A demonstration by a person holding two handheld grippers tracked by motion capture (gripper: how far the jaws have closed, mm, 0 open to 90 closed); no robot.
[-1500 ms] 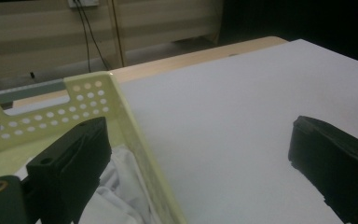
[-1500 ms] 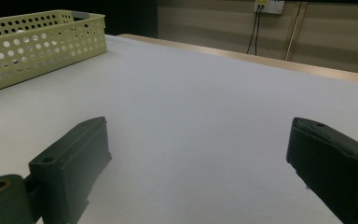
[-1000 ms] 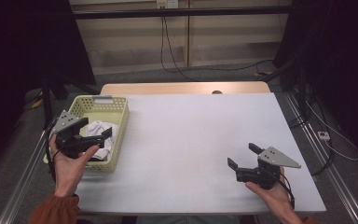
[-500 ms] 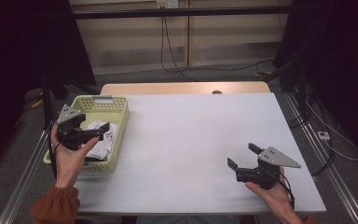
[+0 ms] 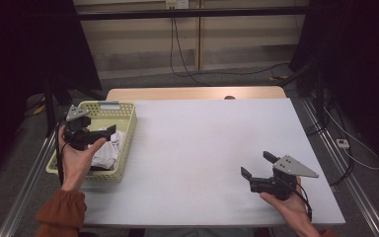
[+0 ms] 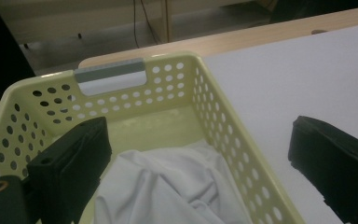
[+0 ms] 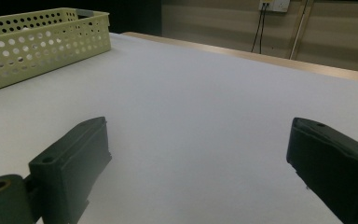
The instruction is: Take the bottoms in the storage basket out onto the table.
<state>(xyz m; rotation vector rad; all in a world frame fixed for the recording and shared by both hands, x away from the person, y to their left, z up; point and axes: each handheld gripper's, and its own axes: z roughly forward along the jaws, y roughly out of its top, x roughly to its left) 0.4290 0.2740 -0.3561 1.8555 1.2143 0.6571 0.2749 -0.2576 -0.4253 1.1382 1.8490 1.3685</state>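
Note:
A pale yellow perforated basket stands at the table's left edge with a crumpled white cloth inside. My left gripper hovers over the basket, open, jaws pointing right and nothing between them. In the left gripper view the cloth lies below the open left gripper, with the basket's right wall running between the jaws. My right gripper rests low near the table's front right, open and empty. The right gripper looks across bare white table towards the basket.
The white table top stretches between the two grippers. A wooden strip borders its far edge. Cables hang and trail on the floor behind, and metal rails run along both sides.
My left gripper has drifted a little back and leftward over the basket. The right gripper has stayed put.

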